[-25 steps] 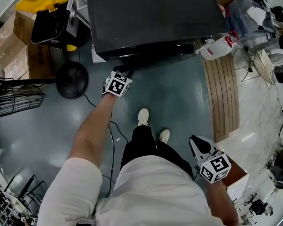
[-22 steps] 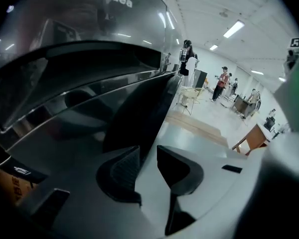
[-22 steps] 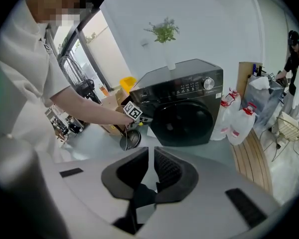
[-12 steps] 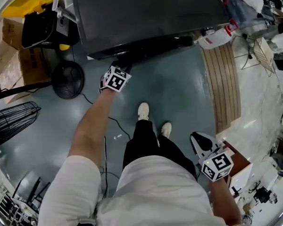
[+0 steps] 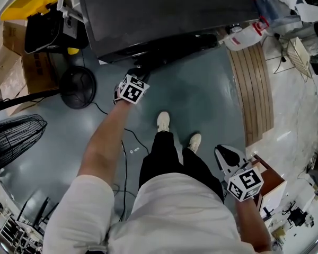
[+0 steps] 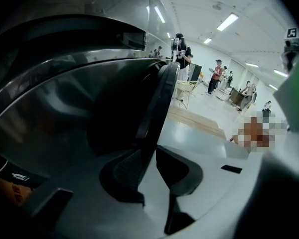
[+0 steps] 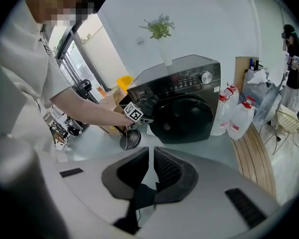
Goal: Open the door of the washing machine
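One washing machine (image 5: 164, 15); glossy grey-blue floor (image 5: 201, 105)

The black front-loading washing machine (image 7: 189, 86) stands upright, knob and buttons along its top panel. Its round dark door (image 7: 185, 119) is slightly ajar — rim just off the front.

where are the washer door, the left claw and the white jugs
washer door (image 7: 186, 115): right gripper view, middle of the round front
left claw (image 6: 150, 156): left gripper view, between its tips
white jugs (image 7: 240, 123): right gripper view, nearer jug's body
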Demonstrator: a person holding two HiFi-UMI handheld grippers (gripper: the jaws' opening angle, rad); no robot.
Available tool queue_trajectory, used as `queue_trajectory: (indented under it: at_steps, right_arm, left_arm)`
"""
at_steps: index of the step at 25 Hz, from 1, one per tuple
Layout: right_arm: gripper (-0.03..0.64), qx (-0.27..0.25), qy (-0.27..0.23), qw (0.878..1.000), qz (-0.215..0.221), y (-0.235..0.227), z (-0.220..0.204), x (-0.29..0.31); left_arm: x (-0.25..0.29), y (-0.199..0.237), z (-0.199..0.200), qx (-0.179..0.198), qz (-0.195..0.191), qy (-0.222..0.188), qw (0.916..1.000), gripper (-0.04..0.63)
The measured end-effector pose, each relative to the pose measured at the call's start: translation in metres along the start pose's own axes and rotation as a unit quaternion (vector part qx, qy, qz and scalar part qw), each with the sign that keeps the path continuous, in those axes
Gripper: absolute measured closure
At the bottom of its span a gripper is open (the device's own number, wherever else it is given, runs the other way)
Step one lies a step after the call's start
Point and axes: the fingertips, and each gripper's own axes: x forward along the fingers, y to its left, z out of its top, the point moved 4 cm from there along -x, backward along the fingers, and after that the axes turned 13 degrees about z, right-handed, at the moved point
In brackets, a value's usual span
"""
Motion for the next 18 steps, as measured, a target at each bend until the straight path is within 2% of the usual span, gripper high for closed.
queue_trajectory:
  at_steps: [11,18]
  right_arm:
    - [0.581,-0.015,-0.01,1.0,0.019,-0.012,-0.015,-0.016]
    - [0.586,-0.015,-0.011,0.999,0.031,-0.019,-0.042,-0.035]
  left_arm:
    - [-0.014,-0.041,-0.013,-0.027,0.012,0.021,0.9993,0.506]
    - [-0.021,-0.075,-0.024,-0.045,0.017,0.035,0.9982,0.509]
